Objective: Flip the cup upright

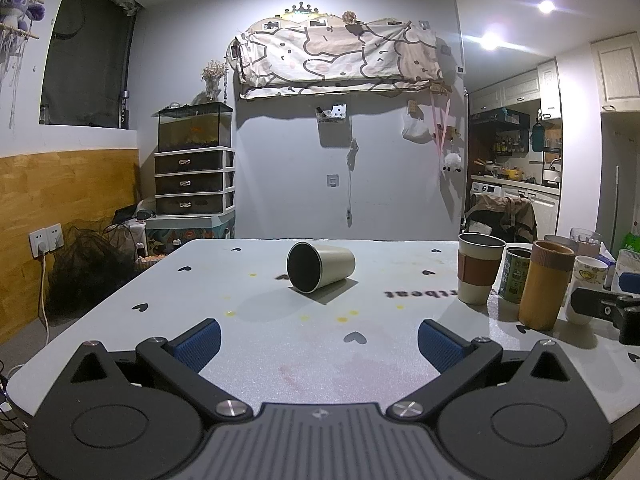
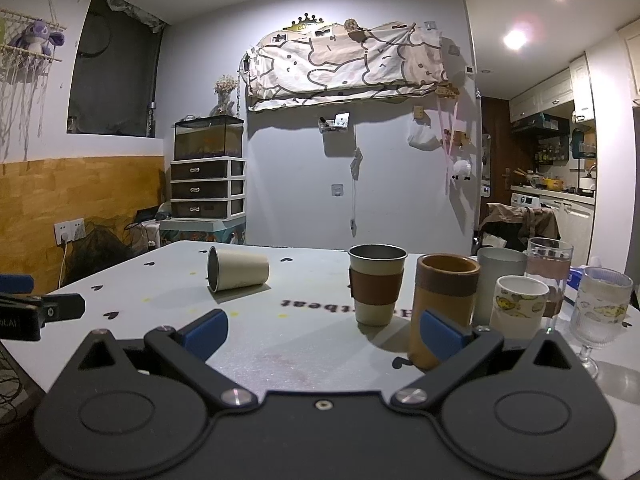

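Both grippers hang low over the table's [image 1: 120, 320] near edge, the left gripper [image 1: 319, 342] and right gripper [image 2: 324, 334] spread wide, holding nothing. Beyond them the cream cup [image 1: 321, 267] lies on its side mid-table, bare surface all around it. Upright cups [image 2: 446, 312] crowd the right edge.

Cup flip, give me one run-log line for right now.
cup: on its side, untouched | left tongs: open, short of cup | right tongs: open, empty | step: grasp not yet done
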Demonstrator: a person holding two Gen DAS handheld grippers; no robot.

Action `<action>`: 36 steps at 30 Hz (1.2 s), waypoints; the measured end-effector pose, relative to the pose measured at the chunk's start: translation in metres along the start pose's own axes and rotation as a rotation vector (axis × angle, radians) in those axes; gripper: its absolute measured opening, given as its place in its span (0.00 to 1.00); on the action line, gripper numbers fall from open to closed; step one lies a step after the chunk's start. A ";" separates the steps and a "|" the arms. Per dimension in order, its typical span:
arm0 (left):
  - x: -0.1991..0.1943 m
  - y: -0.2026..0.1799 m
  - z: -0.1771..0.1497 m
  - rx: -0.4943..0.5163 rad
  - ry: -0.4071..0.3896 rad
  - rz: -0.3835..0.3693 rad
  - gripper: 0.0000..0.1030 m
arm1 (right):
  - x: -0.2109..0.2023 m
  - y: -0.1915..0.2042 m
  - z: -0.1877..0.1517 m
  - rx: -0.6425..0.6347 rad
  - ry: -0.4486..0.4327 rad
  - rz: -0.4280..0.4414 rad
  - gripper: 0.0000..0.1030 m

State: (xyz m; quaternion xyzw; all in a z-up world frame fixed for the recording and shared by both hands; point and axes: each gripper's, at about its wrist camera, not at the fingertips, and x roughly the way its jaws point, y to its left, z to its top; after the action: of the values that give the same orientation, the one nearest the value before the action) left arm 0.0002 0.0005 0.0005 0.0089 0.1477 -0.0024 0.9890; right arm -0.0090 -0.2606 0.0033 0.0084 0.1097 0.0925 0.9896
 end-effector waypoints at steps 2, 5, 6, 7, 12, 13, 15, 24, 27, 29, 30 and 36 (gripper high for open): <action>0.000 0.000 0.000 0.000 -0.001 0.000 1.00 | 0.000 -0.001 0.000 0.000 -0.001 0.000 1.00; 0.000 0.000 0.000 0.000 -0.001 0.000 1.00 | 0.000 0.000 0.000 -0.001 -0.003 -0.001 1.00; 0.000 0.000 0.000 0.000 -0.001 0.000 1.00 | 0.000 -0.001 0.000 -0.001 -0.003 -0.001 1.00; 0.000 0.000 0.000 0.000 -0.001 0.000 1.00 | -0.001 0.000 0.000 -0.001 -0.003 -0.002 1.00; 0.000 0.000 0.000 0.000 -0.001 0.001 1.00 | -0.001 -0.001 0.000 -0.001 -0.003 -0.001 1.00; -0.004 -0.003 0.000 0.000 -0.001 0.001 1.00 | -0.001 -0.001 0.000 -0.001 -0.003 -0.001 1.00; -0.004 -0.003 0.000 -0.001 -0.001 0.001 1.00 | -0.001 -0.001 0.000 -0.001 -0.003 -0.001 1.00; -0.005 -0.003 0.002 0.000 -0.003 0.000 1.00 | -0.001 -0.001 0.000 0.000 -0.004 -0.001 1.00; -0.005 -0.002 0.001 0.000 -0.003 0.001 1.00 | -0.001 -0.001 0.000 0.000 -0.004 -0.001 1.00; -0.005 -0.003 0.001 0.000 -0.003 0.001 1.00 | -0.001 -0.001 0.000 0.000 -0.004 -0.002 1.00; -0.005 -0.003 0.002 -0.001 -0.003 0.001 1.00 | -0.001 -0.001 0.000 0.000 -0.004 -0.002 1.00; -0.008 -0.003 0.005 -0.008 0.000 0.000 1.00 | -0.002 -0.002 0.000 0.000 -0.005 -0.001 1.00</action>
State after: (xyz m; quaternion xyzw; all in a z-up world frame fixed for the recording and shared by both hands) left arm -0.0056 -0.0025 0.0080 0.0050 0.1475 -0.0017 0.9890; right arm -0.0101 -0.2629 0.0038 0.0084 0.1073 0.0918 0.9899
